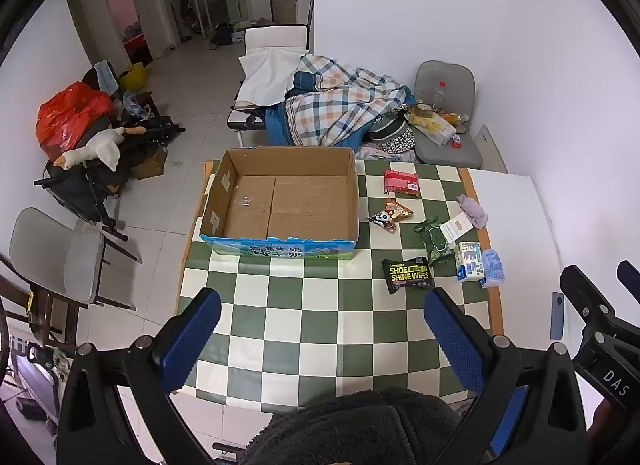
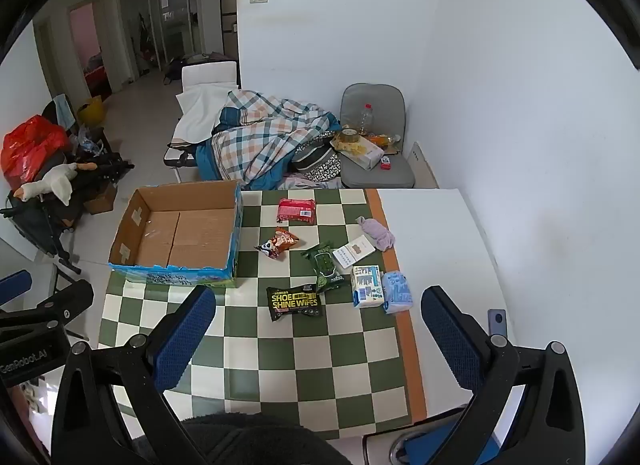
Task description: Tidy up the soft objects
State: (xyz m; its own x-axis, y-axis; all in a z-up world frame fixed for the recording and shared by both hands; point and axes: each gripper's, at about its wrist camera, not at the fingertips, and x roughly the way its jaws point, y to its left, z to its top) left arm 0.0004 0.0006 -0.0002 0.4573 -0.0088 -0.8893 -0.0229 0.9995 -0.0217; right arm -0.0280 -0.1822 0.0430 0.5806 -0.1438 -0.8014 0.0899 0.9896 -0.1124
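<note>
An empty cardboard box [image 1: 280, 201] [image 2: 180, 233] stands at the far left of the green-and-white checked tablecloth [image 1: 304, 317] [image 2: 304, 349]. To its right lie soft packs: a red pack [image 1: 401, 181] [image 2: 297, 210], a panda snack bag [image 1: 390, 217] [image 2: 279, 245], a green wipes pack [image 1: 434, 241] [image 2: 326, 267], a black shoe-wipes pack [image 1: 408, 275] [image 2: 295, 301], a white-and-blue tissue pack [image 1: 470, 261] [image 2: 366, 286], a pale blue pack [image 1: 493, 267] [image 2: 397, 292] and a lilac cloth [image 1: 474, 212] [image 2: 378, 233]. My left gripper [image 1: 322, 329] and right gripper [image 2: 320, 325] hover open above the near part of the table, holding nothing.
A white card [image 1: 456, 228] [image 2: 354, 252] lies by the green pack. A phone [image 1: 557, 315] [image 2: 497, 321] rests on the bare white tabletop at the right. Beyond the table are a folding bed with a plaid quilt [image 1: 340, 105], a grey chair [image 1: 444, 121] and floor clutter at the left.
</note>
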